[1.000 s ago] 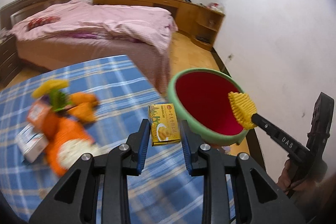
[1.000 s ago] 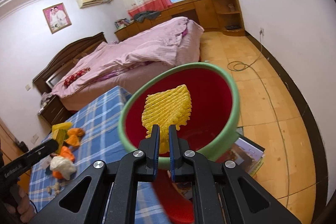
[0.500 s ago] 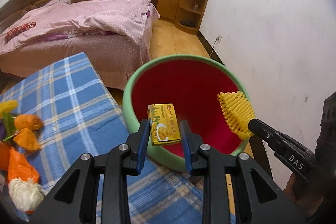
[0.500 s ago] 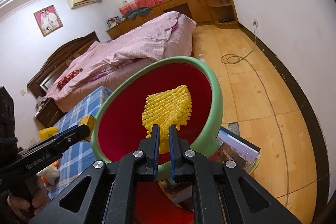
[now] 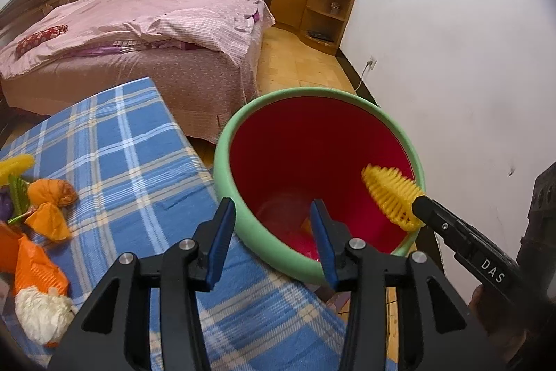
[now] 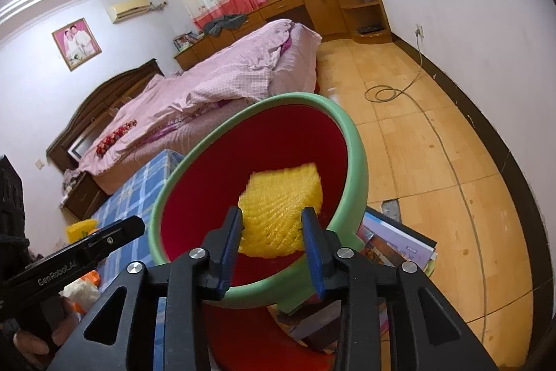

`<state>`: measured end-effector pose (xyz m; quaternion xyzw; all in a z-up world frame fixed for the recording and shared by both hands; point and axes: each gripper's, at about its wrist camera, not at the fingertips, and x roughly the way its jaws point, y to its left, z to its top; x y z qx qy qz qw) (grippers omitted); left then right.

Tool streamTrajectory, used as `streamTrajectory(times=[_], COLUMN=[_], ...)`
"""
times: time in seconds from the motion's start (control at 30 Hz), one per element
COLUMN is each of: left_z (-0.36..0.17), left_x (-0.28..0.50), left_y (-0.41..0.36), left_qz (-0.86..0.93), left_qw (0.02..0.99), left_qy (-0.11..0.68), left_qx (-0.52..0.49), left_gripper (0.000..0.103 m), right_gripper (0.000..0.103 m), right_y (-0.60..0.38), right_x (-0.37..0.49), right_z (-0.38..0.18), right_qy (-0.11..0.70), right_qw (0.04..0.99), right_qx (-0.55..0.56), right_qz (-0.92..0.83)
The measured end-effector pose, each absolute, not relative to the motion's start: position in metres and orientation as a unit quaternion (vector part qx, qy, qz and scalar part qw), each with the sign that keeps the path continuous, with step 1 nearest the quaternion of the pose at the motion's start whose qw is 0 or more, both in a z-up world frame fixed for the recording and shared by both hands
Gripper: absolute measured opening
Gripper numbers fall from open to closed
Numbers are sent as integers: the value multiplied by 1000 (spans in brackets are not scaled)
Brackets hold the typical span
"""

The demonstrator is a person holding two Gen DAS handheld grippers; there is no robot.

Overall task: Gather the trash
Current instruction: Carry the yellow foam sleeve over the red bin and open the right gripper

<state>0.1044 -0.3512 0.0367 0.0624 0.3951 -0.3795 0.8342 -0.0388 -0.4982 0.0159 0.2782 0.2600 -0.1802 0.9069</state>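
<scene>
Your left gripper (image 5: 272, 228) hung over the near rim of the bin (image 5: 226, 172), pointing down into its red inside. Its jaws had just been opening and stood apart with nothing between the blue pads. A small yellow-orange patch, likely the box (image 5: 306, 225), showed low in the bin just beside the right pad; it was mostly hidden, so you could not be sure of it.

Your right gripper (image 6: 272, 240) also pointed into the bin (image 6: 358, 162) from the other side. Its jaws had just been opening too, and the yellow net (image 6: 281, 211) sat between the pads, blurred. The pads flanked its lower edges, and you could not tell whether they still touched it; they did not look pressed on it. In the left view the net (image 5: 391, 193) stood at the tip of your right gripper (image 5: 417, 200), just inside the bin's far wall and below the rim.

The bin stood on the floor, tight against the corner of the blue plaid table (image 5: 121, 141). More trash lay on the table well left of your left gripper: orange wrappers (image 5: 48, 207), a white wad (image 5: 41, 312) and a yellow net piece (image 5: 15, 162). Books (image 6: 399, 246) lay on the floor just behind the bin.
</scene>
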Motion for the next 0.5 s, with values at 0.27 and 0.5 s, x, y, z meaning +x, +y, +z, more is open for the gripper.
streamTrajectory(times=[0.27, 0.5], left_z=[54, 62], left_x=[91, 86], left_y=[-315, -275], left_qz=[-364, -339], left_qw=[843, 852], left_qy=[393, 398], left_qx=[45, 18], left_gripper=[45, 45], right_gripper=[42, 64], right_y=[-487, -483], right_x=[-47, -45], right_z=[25, 39], right_qy=[246, 231], right_qw=[912, 919], right_qx=[283, 285], right_qz=[-164, -144])
